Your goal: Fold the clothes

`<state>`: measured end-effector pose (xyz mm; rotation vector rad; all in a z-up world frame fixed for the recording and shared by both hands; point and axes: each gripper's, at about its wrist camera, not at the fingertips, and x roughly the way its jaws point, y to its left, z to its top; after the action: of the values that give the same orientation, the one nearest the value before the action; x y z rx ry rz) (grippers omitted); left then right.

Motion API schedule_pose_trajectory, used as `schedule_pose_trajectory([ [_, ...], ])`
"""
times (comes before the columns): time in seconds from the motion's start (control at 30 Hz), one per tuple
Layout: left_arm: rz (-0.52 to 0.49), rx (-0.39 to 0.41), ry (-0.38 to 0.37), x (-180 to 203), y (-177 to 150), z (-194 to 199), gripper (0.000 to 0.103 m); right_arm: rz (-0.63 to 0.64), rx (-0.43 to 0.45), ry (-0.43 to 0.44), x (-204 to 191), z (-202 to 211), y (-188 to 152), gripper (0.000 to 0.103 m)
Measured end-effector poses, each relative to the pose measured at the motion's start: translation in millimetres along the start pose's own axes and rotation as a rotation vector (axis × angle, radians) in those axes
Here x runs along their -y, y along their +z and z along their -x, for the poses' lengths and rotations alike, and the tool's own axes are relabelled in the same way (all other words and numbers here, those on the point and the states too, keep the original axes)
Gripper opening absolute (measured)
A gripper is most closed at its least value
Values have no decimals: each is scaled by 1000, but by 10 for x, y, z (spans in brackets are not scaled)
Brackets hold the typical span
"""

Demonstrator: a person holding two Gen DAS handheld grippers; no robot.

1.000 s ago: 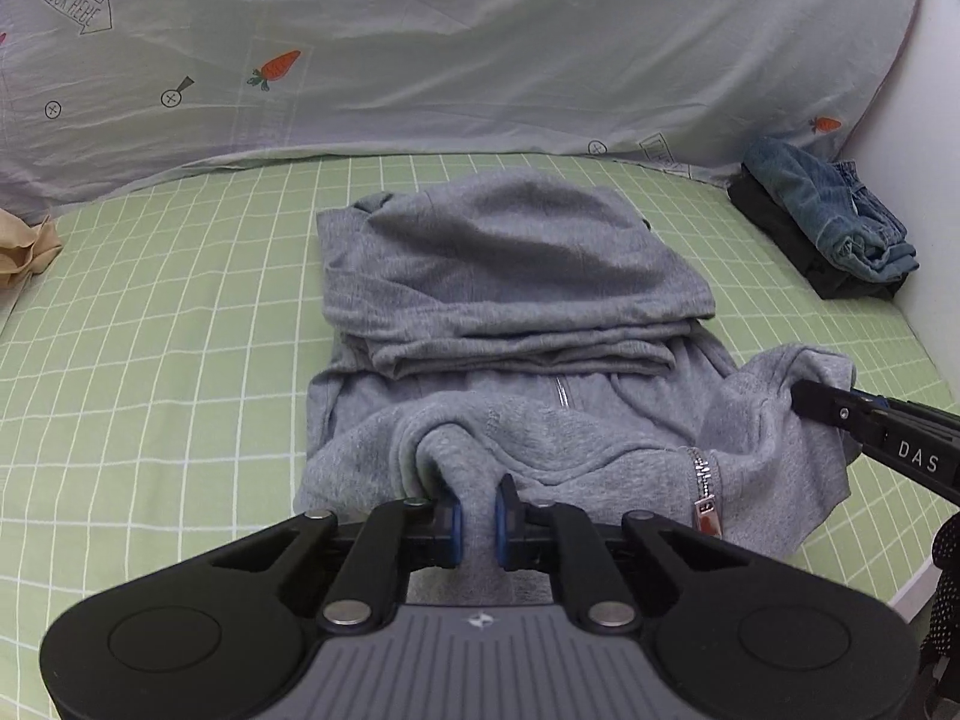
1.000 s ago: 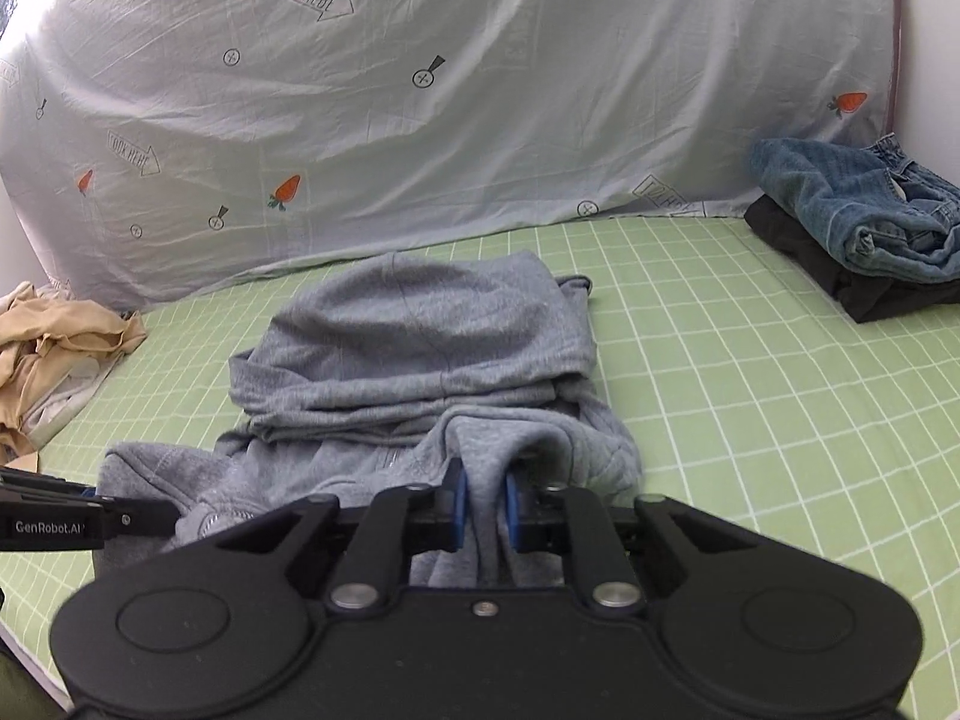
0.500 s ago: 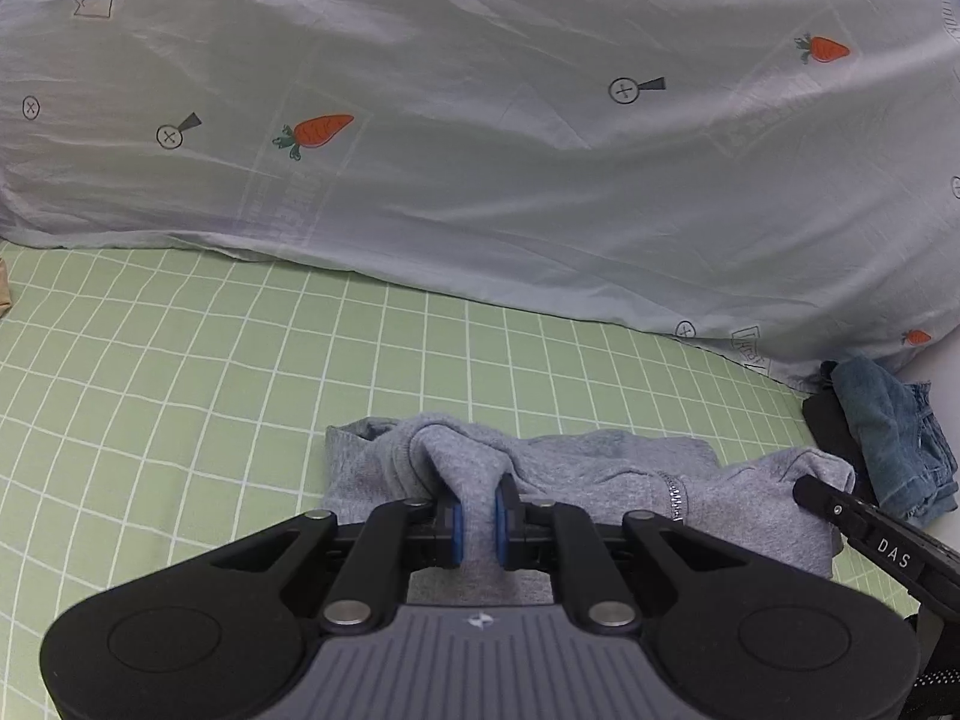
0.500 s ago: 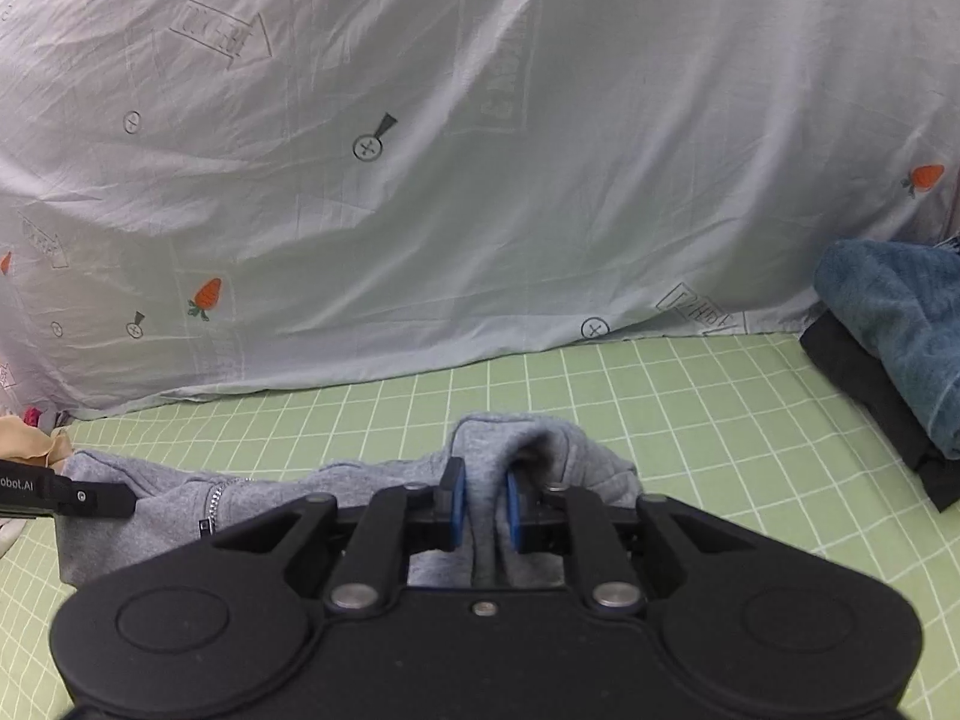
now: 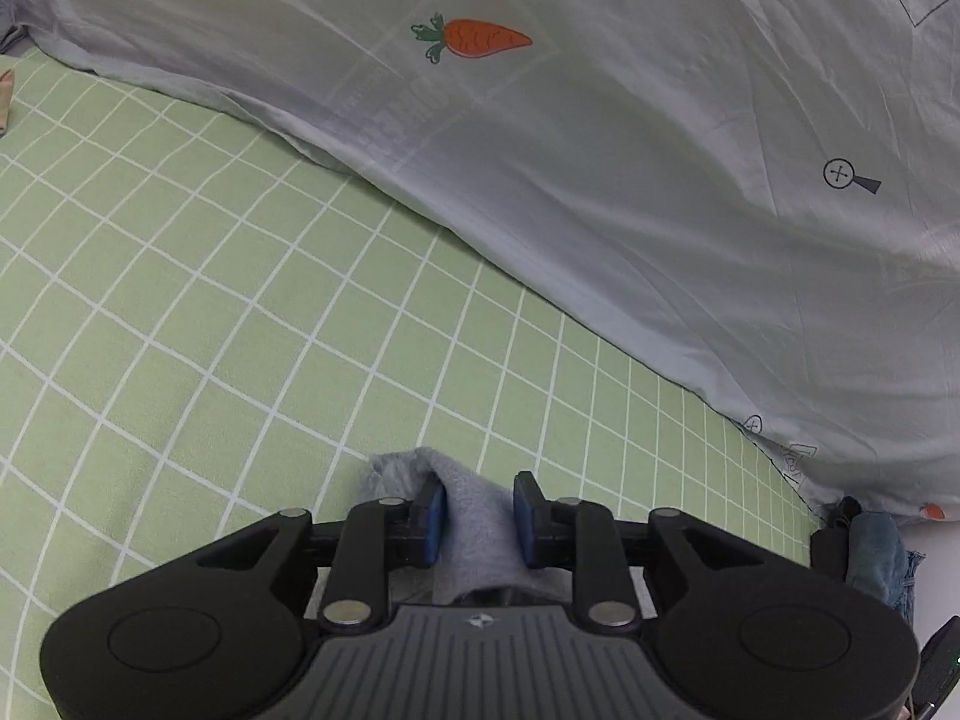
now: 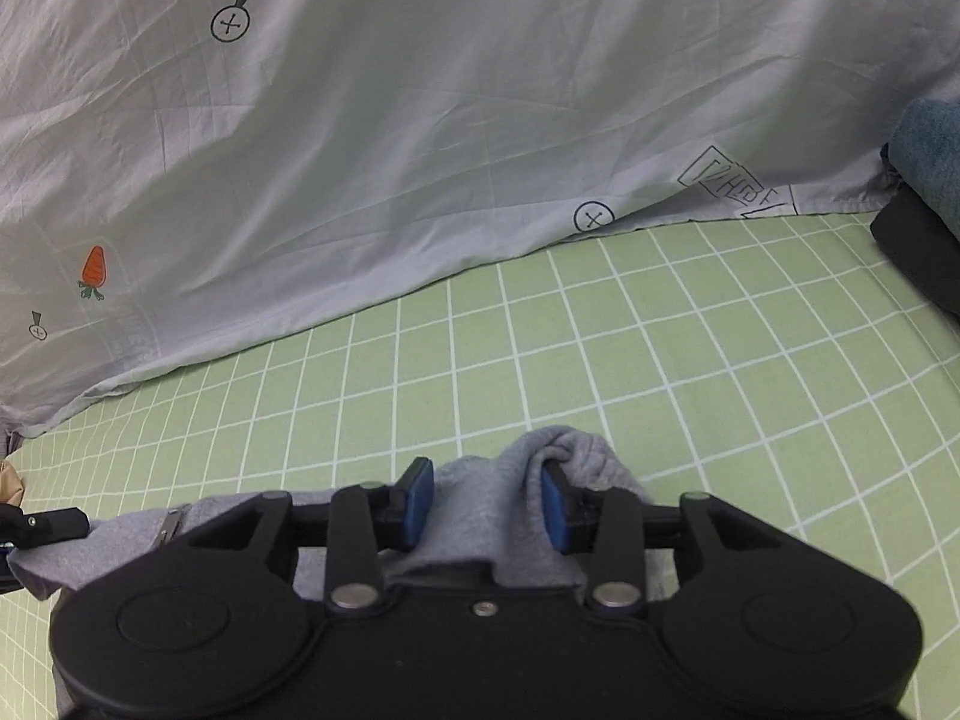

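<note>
The grey hoodie point(image 5: 408, 465) lies on the green checked sheet point(image 5: 240, 300), and only its front edge shows past each gripper. My left gripper point(image 5: 478, 510) has its jaws opening; a fold of grey cloth sits loose between the blue pads point(image 5: 433, 510). In the right wrist view, my right gripper point(image 6: 485, 501) is also opening, with hoodie cloth point(image 6: 576, 450) between its pads and draped over the right one. The zipper point(image 6: 170, 525) shows at the lower left, next to the left gripper's finger point(image 6: 42, 525). The rest of the hoodie is hidden under the grippers.
A pale duvet with carrot prints point(image 5: 600, 150) point(image 6: 420, 120) rises just beyond the hoodie's edge. Folded jeans point(image 6: 930, 144) on a black garment point(image 6: 918, 252) sit at the right. A beige garment point(image 6: 9, 480) lies at the far left.
Both grippers have carried the pinched hoodie edge forward over the garment toward the duvet. Their jaws, tight on the cloth before, now stand apart.
</note>
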<state>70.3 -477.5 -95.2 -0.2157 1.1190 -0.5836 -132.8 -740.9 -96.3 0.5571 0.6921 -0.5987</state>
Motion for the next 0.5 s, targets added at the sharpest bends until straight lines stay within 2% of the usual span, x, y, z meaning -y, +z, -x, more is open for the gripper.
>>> schedule_pose_trajectory([
  [0.03, -19, 41, 62, 20, 42, 29, 63, -5, 21, 1, -5, 14, 45, 53],
  [0.07, -44, 79, 115, 29, 85, 68, 67, -5, 47, -2, -15, 39, 85, 65],
  [0.1, -67, 103, 143, 28, 115, 106, 68, 2, 84, -11, -30, 83, 117, 72],
  [0.13, -88, 112, 151, 24, 120, 141, 68, 19, 125, -28, -49, 142, 136, 86],
  [0.17, -107, 111, 151, 16, 114, 176, 70, 48, 164, -51, -67, 208, 158, 91],
  [0.23, -148, 104, 148, 3, 77, 238, 81, 100, 172, -77, -76, 270, 156, 92],
  [0.33, -208, 52, 136, 9, -114, 249, 85, 125, 120, -95, -13, 293, 42, 93],
  [0.43, -261, -34, 136, 14, -371, 176, 88, 97, 34, -86, 110, 288, -193, 94],
  [0.5, -281, -97, 132, -38, -559, 115, 88, 67, -27, -81, 209, 267, -373, 101],
])
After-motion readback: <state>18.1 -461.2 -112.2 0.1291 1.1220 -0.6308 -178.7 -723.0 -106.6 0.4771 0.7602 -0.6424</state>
